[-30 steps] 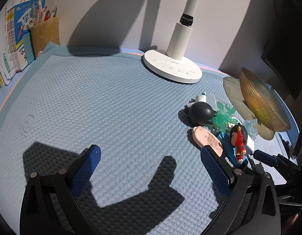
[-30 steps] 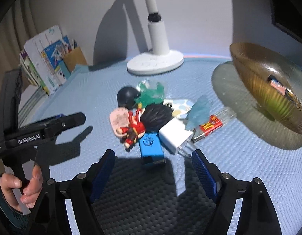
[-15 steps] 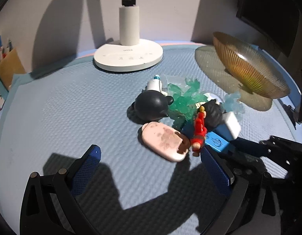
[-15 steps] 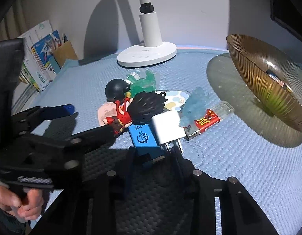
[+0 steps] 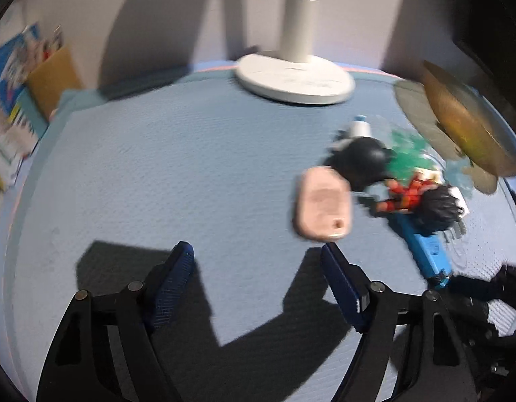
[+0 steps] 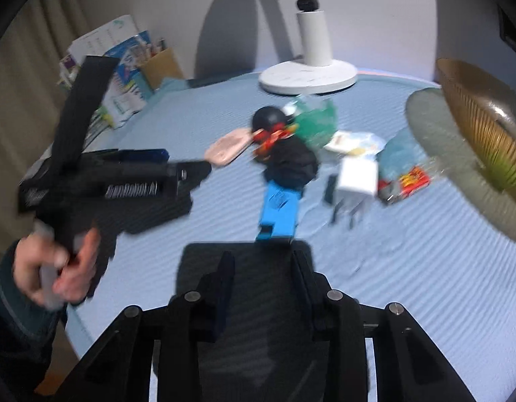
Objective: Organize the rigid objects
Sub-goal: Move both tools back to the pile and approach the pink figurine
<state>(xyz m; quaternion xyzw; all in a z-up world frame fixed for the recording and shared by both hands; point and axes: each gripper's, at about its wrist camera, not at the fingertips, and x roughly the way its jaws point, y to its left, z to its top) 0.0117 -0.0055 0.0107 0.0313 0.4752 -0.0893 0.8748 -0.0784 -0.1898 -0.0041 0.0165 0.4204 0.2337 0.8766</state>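
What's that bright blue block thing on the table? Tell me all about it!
The blue block is a small, hard-looking, boxy piece, like plastic, with a faint mark on top and a notched near end. It lies flat on the light blue mat, pointing toward the right claw, whose shadowed tips sit right at that end. A black-haired toy figure lies over its far end, and a white charger sits beside it.

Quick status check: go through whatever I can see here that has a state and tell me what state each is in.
Left gripper: closing, nothing between its pads.
Right gripper: narrowed around the blue block's near end; contact unclear.
Pink tag: flat on the mat, free.
Doll: lying on the blue block.
White charger: prongs out.
Amber bowl: tilted.
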